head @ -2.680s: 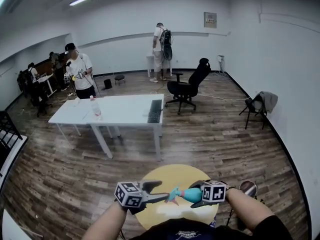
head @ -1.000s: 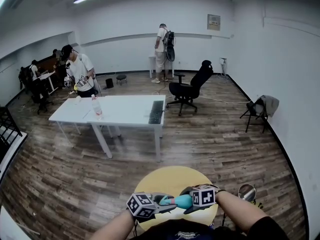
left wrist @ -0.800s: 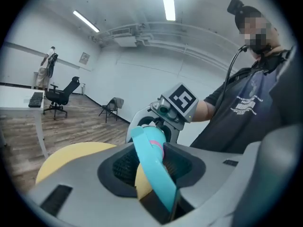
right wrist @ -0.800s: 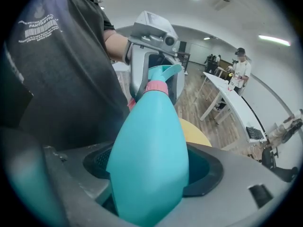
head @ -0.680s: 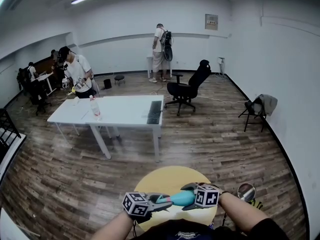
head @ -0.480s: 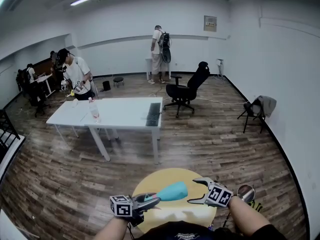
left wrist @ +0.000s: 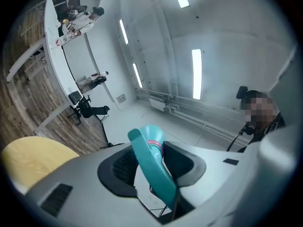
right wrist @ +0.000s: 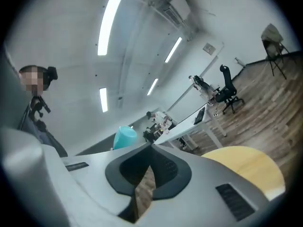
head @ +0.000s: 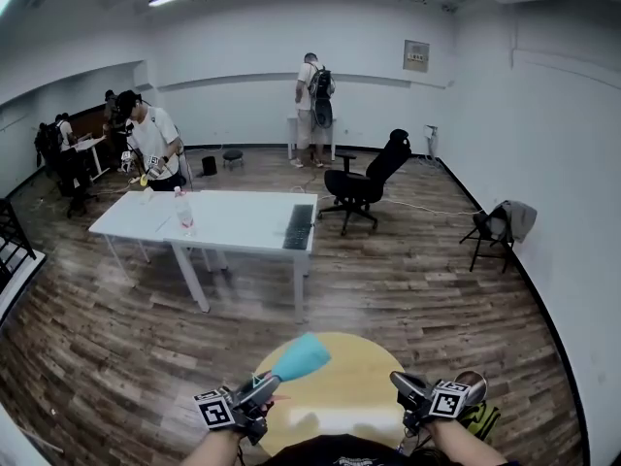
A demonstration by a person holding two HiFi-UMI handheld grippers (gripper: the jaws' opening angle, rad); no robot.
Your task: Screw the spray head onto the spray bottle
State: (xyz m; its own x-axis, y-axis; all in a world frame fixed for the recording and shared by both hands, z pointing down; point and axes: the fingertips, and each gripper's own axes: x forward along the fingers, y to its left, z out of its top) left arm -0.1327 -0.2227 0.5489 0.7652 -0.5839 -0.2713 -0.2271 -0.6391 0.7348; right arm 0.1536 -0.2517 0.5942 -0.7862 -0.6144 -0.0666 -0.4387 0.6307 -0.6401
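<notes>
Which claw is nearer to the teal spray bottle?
Left. The left claw grips the teal spray bottle at its neck end; the right claw, shut and empty, sits apart to its right.

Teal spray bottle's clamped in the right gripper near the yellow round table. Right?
No. The left gripper holds the teal spray bottle, its jaws having just closed a little tighter on it; the left gripper view shows this. The right gripper is shut on nothing. The yellow round table is nearby, as stated.
</notes>
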